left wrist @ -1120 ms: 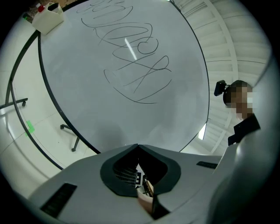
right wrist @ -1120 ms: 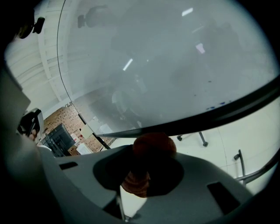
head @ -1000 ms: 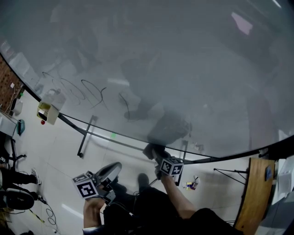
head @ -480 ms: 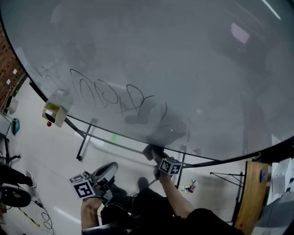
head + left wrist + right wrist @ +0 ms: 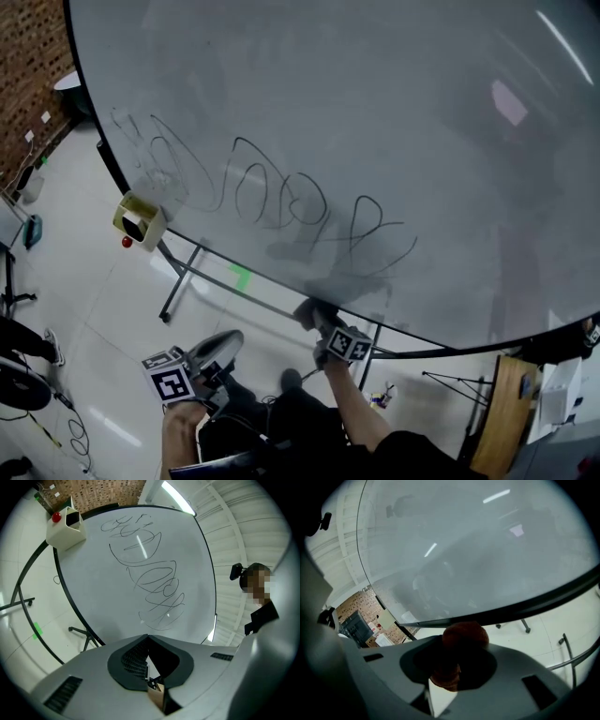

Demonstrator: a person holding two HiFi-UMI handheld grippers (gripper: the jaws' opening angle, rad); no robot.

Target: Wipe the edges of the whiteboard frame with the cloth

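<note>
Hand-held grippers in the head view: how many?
2: left hand-held gripper low left, shut, empty; right hand-held gripper at the whiteboard frame, bottom edge, shut on the cloth.

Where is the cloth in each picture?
Head view: the cloth is low in the middle, dark, pressed to the whiteboard's bottom edge by the right gripper.
Left gripper view: the cloth is not in it.
Right gripper view: the cloth is a reddish-brown lump low in the middle, between the fingers, just under the frame.
Shared landmark: the black whiteboard frame.
</note>
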